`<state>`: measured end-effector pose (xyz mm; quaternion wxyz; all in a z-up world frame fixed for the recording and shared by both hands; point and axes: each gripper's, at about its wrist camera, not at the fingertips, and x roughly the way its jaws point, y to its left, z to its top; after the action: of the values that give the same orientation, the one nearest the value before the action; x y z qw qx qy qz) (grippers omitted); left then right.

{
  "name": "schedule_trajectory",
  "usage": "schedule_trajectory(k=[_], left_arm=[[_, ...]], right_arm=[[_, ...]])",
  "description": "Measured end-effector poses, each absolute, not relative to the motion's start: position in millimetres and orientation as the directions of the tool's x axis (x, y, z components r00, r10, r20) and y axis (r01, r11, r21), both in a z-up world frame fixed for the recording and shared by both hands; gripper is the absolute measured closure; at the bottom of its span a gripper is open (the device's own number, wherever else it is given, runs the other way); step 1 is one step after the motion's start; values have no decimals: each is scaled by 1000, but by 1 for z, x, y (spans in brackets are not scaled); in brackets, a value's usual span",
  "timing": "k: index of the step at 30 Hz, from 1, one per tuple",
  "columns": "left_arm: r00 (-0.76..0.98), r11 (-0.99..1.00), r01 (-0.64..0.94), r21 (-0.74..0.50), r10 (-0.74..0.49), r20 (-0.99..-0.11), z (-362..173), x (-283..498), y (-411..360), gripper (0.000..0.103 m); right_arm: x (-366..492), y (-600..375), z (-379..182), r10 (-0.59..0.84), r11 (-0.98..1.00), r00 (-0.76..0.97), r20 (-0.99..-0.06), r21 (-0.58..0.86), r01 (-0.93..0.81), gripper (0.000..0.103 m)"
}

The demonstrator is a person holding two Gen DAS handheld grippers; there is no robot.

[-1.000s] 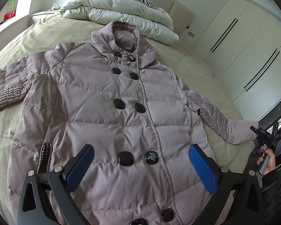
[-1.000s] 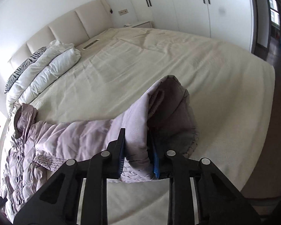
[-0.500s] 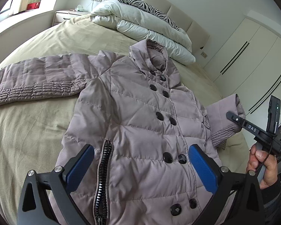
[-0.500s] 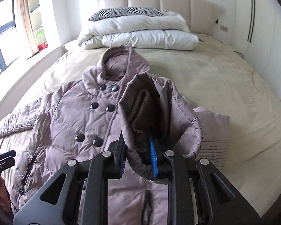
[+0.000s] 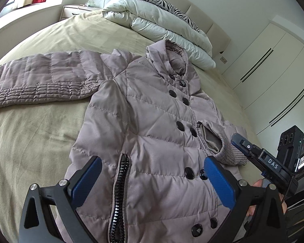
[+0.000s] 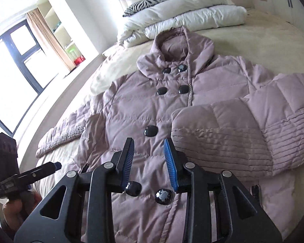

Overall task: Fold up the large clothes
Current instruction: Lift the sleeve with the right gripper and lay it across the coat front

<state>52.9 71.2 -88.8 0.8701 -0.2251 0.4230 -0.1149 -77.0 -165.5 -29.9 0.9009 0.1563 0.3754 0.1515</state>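
Observation:
A mauve quilted coat (image 5: 152,121) with black buttons lies face up on the bed; it also shows in the right wrist view (image 6: 152,105). Its right sleeve (image 6: 223,137) is folded across the chest, with the cuff (image 5: 214,141) lying by the buttons. The other sleeve (image 5: 40,81) stretches out flat to the left. My left gripper (image 5: 152,182) is open and empty, hovering over the coat's lower part. My right gripper (image 6: 149,158) is open and empty, just above the coat's front beside the folded sleeve; it also shows in the left wrist view (image 5: 253,151).
The beige bed sheet (image 5: 30,141) lies under the coat. A folded white duvet (image 5: 162,24) and zebra pillow (image 5: 164,2) sit at the headboard. White wardrobes (image 5: 273,70) stand on the right, a window (image 6: 14,64) on the left.
My right gripper carried the right sleeve over the coat's chest, laid it down and opened. My left gripper stayed open and shifted towards the coat's left side.

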Motion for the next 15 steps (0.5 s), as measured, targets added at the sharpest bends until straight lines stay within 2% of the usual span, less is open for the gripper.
schedule_trajectory(k=[1,2,3,5,9,15], left_arm=[[608,872,25,-490,-402,-685,-88,59,62,0],[600,870,44,-491,-416,-684,-87,65,51,0],[591,867,68,-493,-433,-681,-86,72,39,0],[559,857,111,-503,-472,-681,-86,88,11,0],[445,815,163,-556,-564,-696,-96,129,-48,0],[308,795,130,-593,-600,-738,-123,177,-100,4]], right_arm=[[-84,-182,-20,376,903,713,-592,407,-138,46],[-97,-192,-11,359,900,757,-546,417,-126,25],[-111,-202,-2,333,899,804,-493,423,-113,13],[-125,-222,15,256,910,872,-417,408,-71,5],[-137,-258,35,157,926,908,-389,379,3,4],[-137,-333,29,205,884,839,-504,463,62,4]])
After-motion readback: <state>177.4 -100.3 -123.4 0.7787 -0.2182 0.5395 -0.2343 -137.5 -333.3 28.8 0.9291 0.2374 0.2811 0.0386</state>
